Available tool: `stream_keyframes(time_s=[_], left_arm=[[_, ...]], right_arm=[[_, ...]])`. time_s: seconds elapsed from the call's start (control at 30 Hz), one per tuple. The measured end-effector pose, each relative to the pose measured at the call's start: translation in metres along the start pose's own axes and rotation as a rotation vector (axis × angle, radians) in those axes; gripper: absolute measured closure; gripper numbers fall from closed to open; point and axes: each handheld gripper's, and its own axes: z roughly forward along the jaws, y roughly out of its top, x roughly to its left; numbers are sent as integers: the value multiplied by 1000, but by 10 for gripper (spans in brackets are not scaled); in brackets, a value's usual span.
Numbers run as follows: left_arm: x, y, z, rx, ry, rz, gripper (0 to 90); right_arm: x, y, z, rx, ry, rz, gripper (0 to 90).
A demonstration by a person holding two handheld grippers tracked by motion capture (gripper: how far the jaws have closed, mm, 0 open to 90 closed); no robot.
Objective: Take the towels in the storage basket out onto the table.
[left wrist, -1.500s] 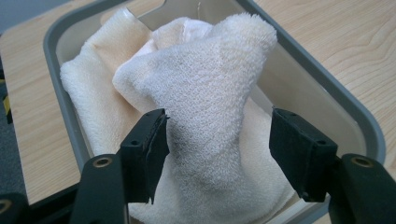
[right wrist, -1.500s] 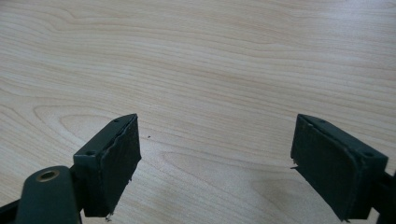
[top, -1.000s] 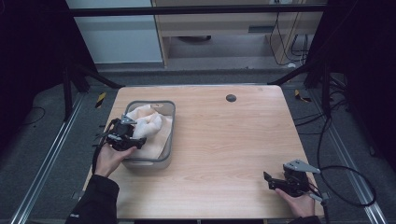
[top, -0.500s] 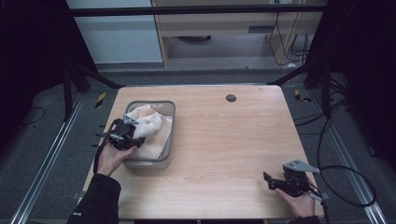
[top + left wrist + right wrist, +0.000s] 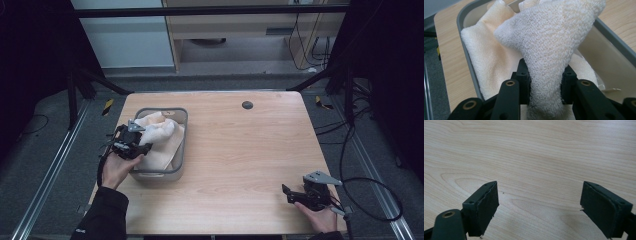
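As before, left claw [image 5: 545, 92] now grips towel [image 5: 549, 50].

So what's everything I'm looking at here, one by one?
towel: one, cream, bunched in the bin, a fold pinched and lifted
bin: one, grey, left part of the table
table: one, light wood, centre
round cap: one, dark, far edge of the table
left gripper: one, black, shut on the towel over the bin; its jaws have just been closing on that fold
right gripper: one, black, open with nothing between the jaws, near right corner of the table
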Motion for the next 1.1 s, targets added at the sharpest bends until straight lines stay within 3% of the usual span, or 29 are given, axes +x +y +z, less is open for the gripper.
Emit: stream_keyframes(time_s=[0.43, 0.77, 1.1], left_arm=[[0, 16, -36, -96, 8, -9, 683], [-5, 26, -57, -131, 16, 17, 685], [-2, 38, -83, -185, 19, 6, 686]], right_arm=[[0, 0, 0, 0, 1, 2, 151], [0, 0, 0, 3, 5, 5, 151], [0, 0, 0, 0, 5, 10, 150]])
